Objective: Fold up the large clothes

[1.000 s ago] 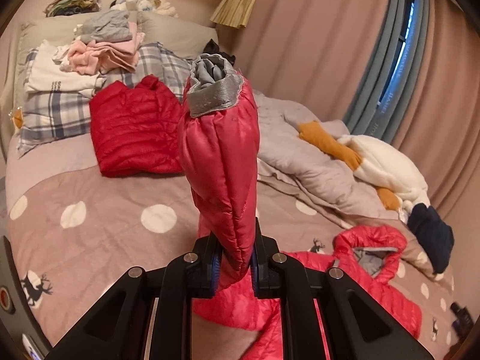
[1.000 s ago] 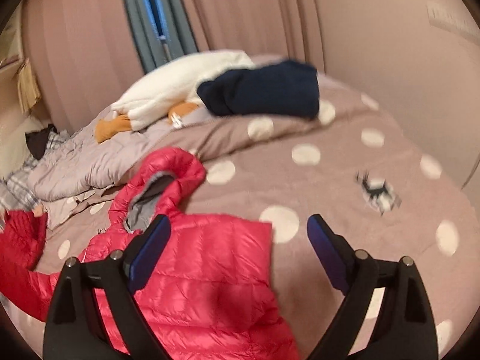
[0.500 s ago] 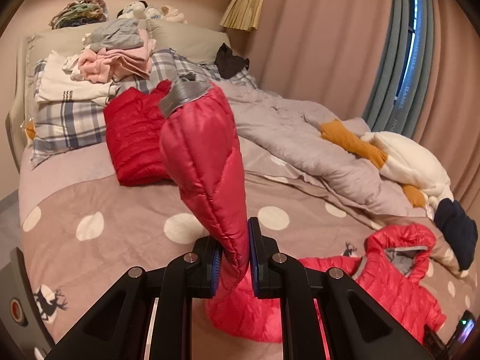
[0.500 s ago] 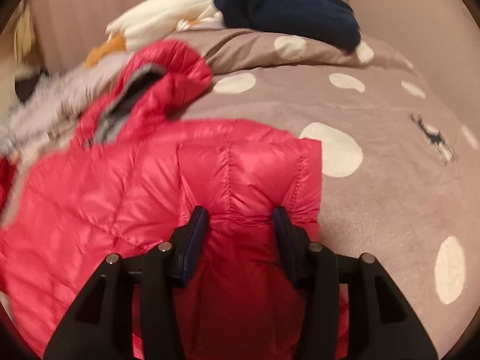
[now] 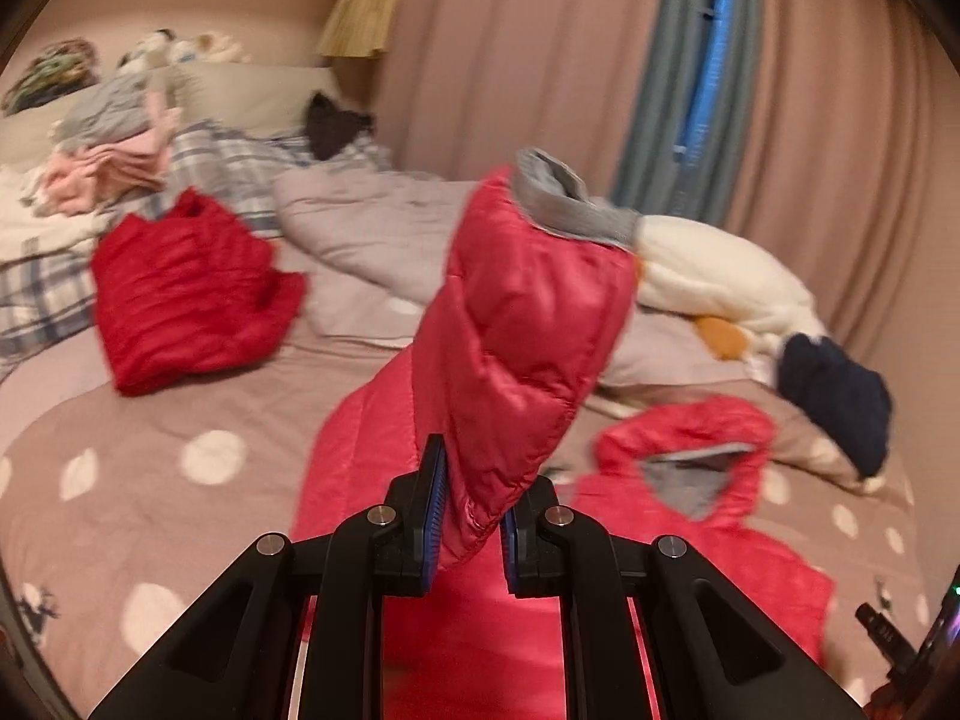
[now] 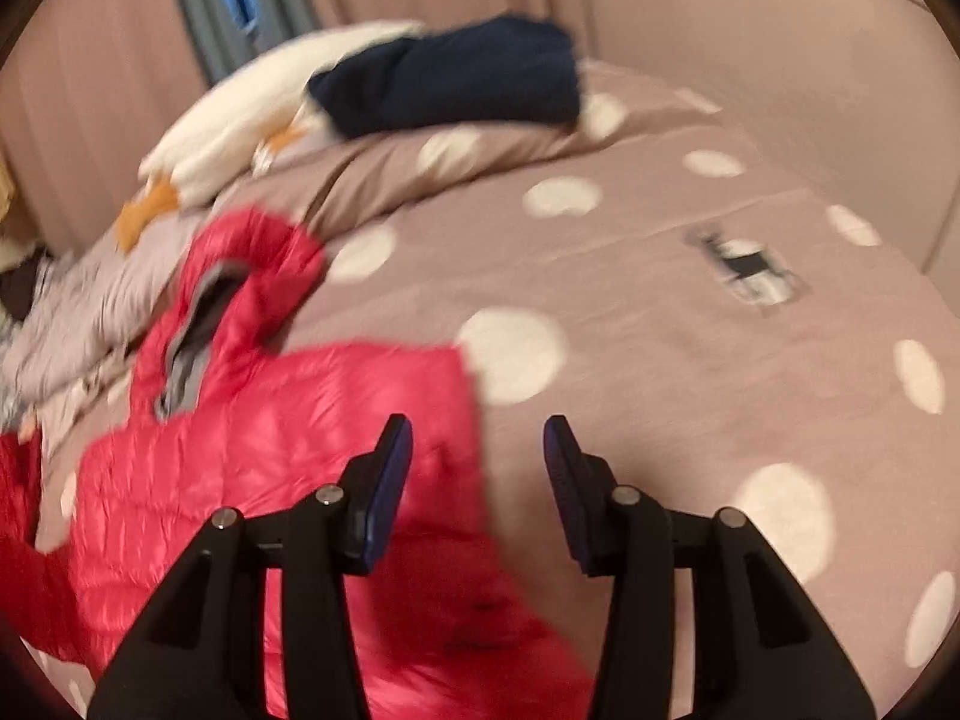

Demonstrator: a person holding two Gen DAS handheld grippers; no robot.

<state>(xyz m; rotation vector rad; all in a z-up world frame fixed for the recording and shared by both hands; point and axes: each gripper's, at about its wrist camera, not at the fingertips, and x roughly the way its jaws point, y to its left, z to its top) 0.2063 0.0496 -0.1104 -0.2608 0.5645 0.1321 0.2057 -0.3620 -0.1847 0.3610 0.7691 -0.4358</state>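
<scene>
Left gripper [image 5: 467,516] clamping the sleeve [image 5: 528,330] of the pink jacket [image 5: 708,540], pads pinching the fabric just below the quilted bulge, grey cuff [image 5: 570,204] sticking up and away from the jaws. Now leaning to the right of the fingers, where half a second ago the sleeve was leaning left; rest of the jacket spreading on the bed [image 5: 150,480] below and to the right of the tool, hood [image 5: 690,444] now sitting closer to the fingers. Folded red jacket [image 5: 186,294] lying well off to the upper left, swung further left than before.

Right gripper [image 6: 478,468] hanging half open over the jacket's edge [image 6: 462,408], gripping nothing: left finger over the pink fabric, right finger over bare dotted cover [image 6: 690,360]. Half a second ago sitting low with the jacket's corner between the pads; now lifted clear, the fabric lying flat beneath and to the left. Navy garment [image 6: 456,84] and white plush [image 6: 240,126] lying far ahead, beyond the fingertips. Both views blurring with motion.
</scene>
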